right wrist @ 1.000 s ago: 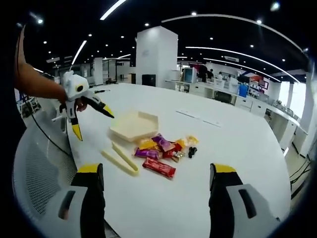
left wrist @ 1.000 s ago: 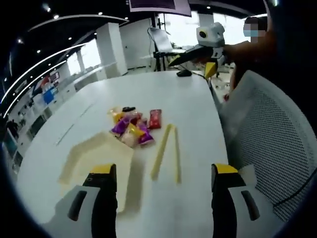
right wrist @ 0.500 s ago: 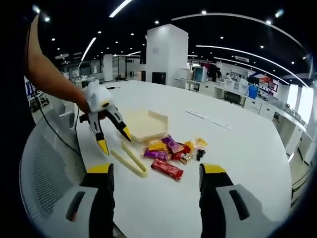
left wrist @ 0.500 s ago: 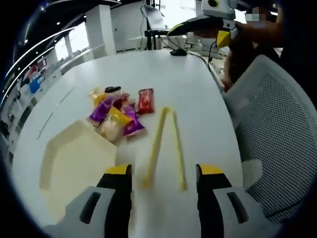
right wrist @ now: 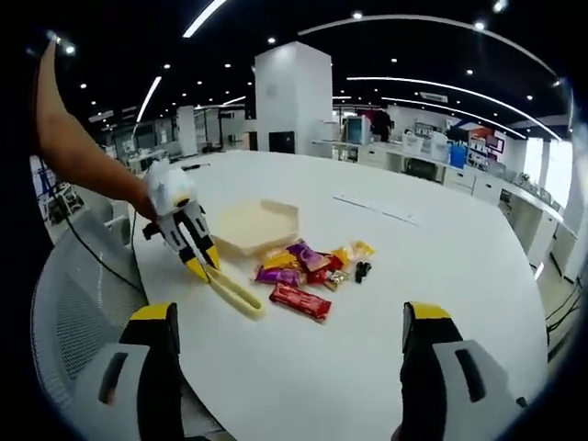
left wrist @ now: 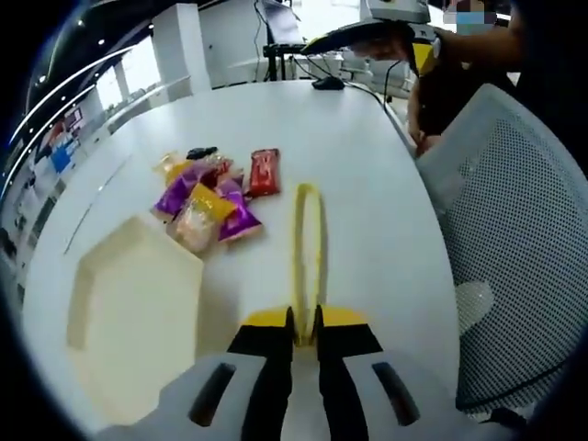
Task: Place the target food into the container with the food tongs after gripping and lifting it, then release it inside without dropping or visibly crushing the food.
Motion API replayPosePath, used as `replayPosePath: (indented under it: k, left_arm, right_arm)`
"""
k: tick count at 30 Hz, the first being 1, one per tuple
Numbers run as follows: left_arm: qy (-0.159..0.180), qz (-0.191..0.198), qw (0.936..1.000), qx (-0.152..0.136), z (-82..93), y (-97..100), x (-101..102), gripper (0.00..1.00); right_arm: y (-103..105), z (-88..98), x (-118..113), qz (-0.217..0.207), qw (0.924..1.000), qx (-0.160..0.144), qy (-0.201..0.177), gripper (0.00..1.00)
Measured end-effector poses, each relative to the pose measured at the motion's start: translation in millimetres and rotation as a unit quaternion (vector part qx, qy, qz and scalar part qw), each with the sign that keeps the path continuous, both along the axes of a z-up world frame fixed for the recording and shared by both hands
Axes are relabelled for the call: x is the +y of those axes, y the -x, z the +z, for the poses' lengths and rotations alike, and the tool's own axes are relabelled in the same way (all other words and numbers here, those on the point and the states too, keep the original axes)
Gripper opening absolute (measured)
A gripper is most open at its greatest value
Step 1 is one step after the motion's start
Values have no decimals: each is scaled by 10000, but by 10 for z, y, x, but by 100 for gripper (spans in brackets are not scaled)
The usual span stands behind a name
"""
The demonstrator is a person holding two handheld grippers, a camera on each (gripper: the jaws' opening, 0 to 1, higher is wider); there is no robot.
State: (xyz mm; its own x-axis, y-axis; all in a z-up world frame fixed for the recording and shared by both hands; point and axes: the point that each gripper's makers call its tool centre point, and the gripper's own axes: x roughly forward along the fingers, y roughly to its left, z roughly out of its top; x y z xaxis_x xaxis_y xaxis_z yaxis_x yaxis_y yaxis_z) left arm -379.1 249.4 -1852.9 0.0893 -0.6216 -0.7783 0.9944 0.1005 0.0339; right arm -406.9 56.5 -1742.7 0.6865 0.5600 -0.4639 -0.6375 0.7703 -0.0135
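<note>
On the white desk (left wrist: 367, 184), beside wrapped snacks (left wrist: 207, 197) and a cream container (left wrist: 133, 312), yellow tongs (left wrist: 308, 239) are clamped lengthwise by the left hand-held gripper (left wrist: 303, 326), seemingly pointing away; the right hand-held gripper (right wrist: 285, 322) is held apart.

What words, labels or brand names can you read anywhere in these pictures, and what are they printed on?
None can be read.
Snack packets: printing shows on the red, purple and yellow wrappers, too blurred to read.
Red packet: markings too small to make out.
Yellow tongs, held by the left gripper: no lettering visible.
Cream container: plain, no label.
Background shelves and screens: too distant to read.
</note>
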Motion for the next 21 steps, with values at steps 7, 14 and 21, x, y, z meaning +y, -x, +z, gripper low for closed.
replayPosePath:
  k: [7,14,21]
  left_arm:
    - [358,246,9990,-44,98,-96,-58,0]
    - [943,428,9946,31,475,-174,-152,0]
    - [1588,169,9870,166,1054,-148,-262,0]
  right_arm:
    - [-23,118,15,0,9999,-167,-45,100]
    - [-52,225,38,-25,9996,-213,-196,99]
    - [-100,374,198,245,9986,-329,-337,99]
